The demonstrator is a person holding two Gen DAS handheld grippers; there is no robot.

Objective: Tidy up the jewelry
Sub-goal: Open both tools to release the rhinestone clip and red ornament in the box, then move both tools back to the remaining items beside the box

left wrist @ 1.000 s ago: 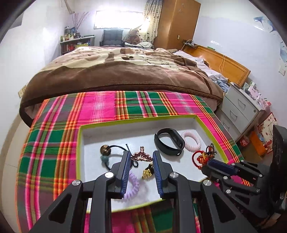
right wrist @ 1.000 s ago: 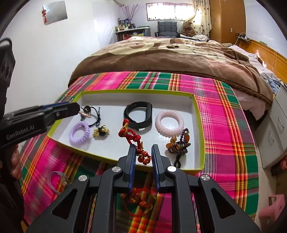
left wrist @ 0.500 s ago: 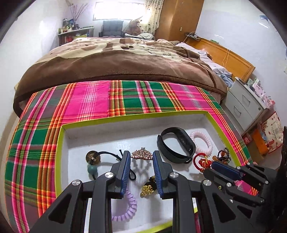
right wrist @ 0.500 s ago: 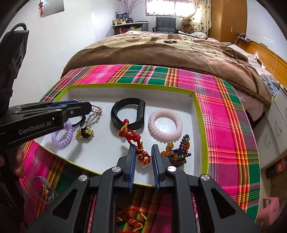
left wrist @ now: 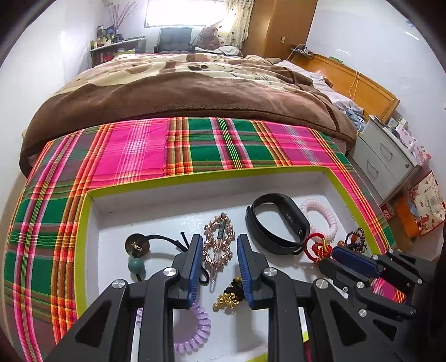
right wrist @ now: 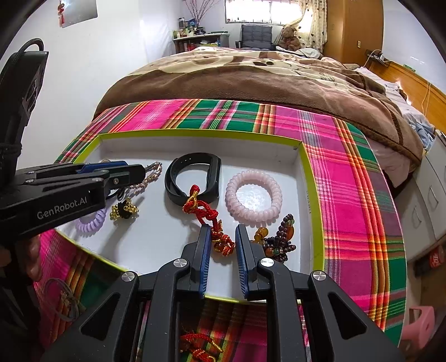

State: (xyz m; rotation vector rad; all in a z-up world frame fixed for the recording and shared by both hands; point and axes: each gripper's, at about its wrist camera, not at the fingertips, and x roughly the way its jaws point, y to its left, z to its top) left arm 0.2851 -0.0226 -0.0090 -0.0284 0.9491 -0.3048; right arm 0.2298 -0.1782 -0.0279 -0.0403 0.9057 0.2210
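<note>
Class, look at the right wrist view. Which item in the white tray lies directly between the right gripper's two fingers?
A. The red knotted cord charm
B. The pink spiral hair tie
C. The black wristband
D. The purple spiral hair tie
A: the red knotted cord charm trails down between the right gripper's fingers in the white tray.

White walls; a bed under a brown blanket, bright far window, wardrobe right, grey drawers.
</note>
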